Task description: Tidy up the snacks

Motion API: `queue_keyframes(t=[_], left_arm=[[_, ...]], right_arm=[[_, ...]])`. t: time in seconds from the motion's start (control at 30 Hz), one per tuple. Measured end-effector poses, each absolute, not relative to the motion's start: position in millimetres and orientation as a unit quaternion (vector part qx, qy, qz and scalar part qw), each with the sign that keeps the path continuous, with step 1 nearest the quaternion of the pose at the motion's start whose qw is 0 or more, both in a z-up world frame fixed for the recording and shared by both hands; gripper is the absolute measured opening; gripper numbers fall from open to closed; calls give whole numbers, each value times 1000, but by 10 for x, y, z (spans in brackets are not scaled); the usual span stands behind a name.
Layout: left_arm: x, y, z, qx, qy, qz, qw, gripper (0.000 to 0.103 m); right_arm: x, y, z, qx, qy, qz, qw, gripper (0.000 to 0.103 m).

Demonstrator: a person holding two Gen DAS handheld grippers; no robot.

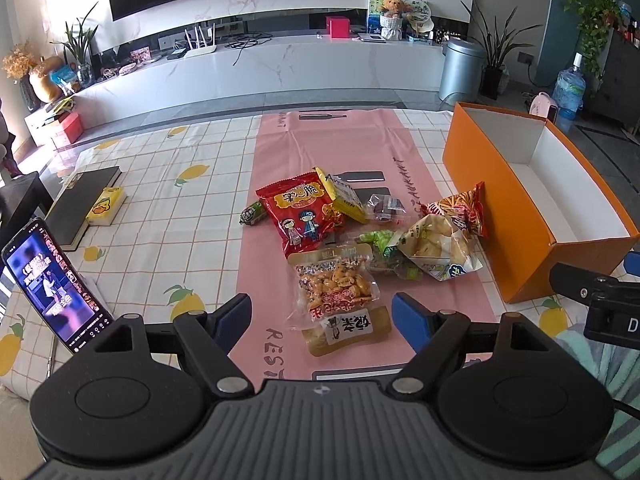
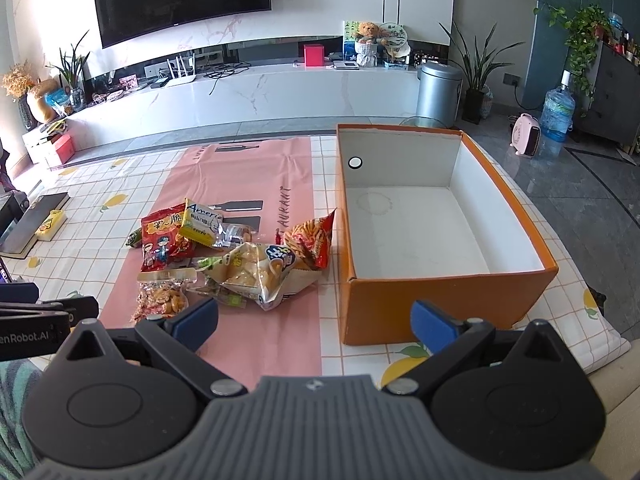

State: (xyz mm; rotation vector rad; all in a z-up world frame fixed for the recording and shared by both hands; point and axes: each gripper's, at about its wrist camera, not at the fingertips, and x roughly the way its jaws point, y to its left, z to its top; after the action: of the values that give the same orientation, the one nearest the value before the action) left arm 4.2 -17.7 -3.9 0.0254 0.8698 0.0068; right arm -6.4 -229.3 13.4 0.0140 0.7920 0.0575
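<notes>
On the pink mat in the middle of the tabletop (image 1: 168, 184), the snack pile (image 1: 360, 232) sits untouched beside the empty orange box (image 2: 432, 216). Left tool (image 1: 322, 316) and right tool (image 2: 316, 320) both gape wide, holding nothing, so basically everything's left to do.

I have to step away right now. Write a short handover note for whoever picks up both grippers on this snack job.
Left hand-held gripper: open, empty, lined up just short of the peanut pack.
Right hand-held gripper: open, empty, hovering between the snack pile and the orange box.
Snacks: all loose on the pink mat, left of the box. They include the red cartoon bag, yellow packet, chips bag and red stick-snack bag.
Done: nothing packed; the box is empty.
Left: presumably move every packet into the box. The peanut pack looks like the easiest first pick.
</notes>
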Motion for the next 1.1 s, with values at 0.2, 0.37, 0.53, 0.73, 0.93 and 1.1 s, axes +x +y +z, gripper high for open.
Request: queue_keyframes(t=[0.2,0.37,0.53,0.73,0.93,1.1], left_arm=[[33,-159,-31,12,420,5,908,93],[35,-140,-25,11,420,7,907,93],[35,-109,-20,7,420,6,907,93],[46,-103,-20,6,421,3,907,93],[96,-78,-48,10,423,-1,906,88],[174,-47,-83,17,431,-12,902,77]], right_arm=[[-80,-2268,151,4,380,34,924,99],[-81,-2242,157,2,376,40,926,99],[-84,-2202,166,-3,371,47,927,99],[-69,-2180,162,-5,367,53,929,99],[-18,-2160,97,-5,369,58,928,99],[88,-2103,35,-17,374,72,924,90]])
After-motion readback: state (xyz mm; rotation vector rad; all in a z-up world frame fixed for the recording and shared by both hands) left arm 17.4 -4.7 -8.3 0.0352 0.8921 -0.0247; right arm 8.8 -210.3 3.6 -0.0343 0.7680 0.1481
